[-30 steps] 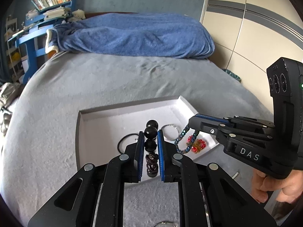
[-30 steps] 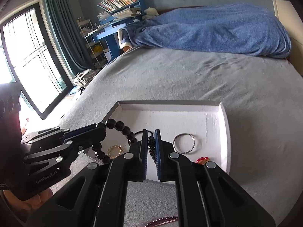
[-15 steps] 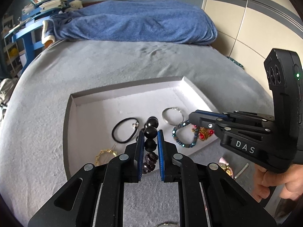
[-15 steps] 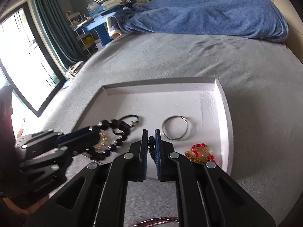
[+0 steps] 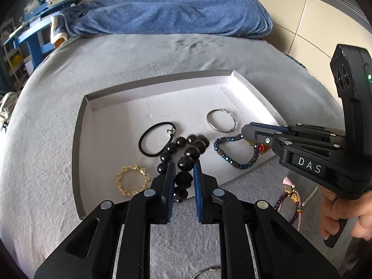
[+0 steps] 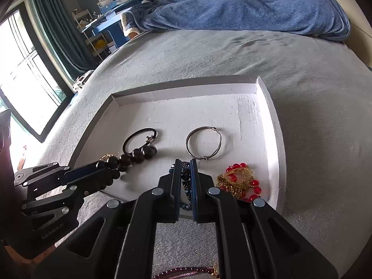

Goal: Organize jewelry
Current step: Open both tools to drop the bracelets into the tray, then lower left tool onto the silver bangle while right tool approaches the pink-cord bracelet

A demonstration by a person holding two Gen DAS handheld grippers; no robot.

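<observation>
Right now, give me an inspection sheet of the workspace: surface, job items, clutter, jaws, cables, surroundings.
Surface: grey bedspread under a shallow white tray.
Job's things: in the tray a black cord loop, silver ring, gold bracelet, red-and-gold piece; dark bead bracelet and blue beaded bracelet being set down.
Clutter: more jewelry on the bedspread beside the tray.
Grippers: left gripper jaws opening around the dark beads; right gripper shut on the blue beads.
Cables: nothing seen.
Surroundings: blue blanket, blue shelf, window.
</observation>
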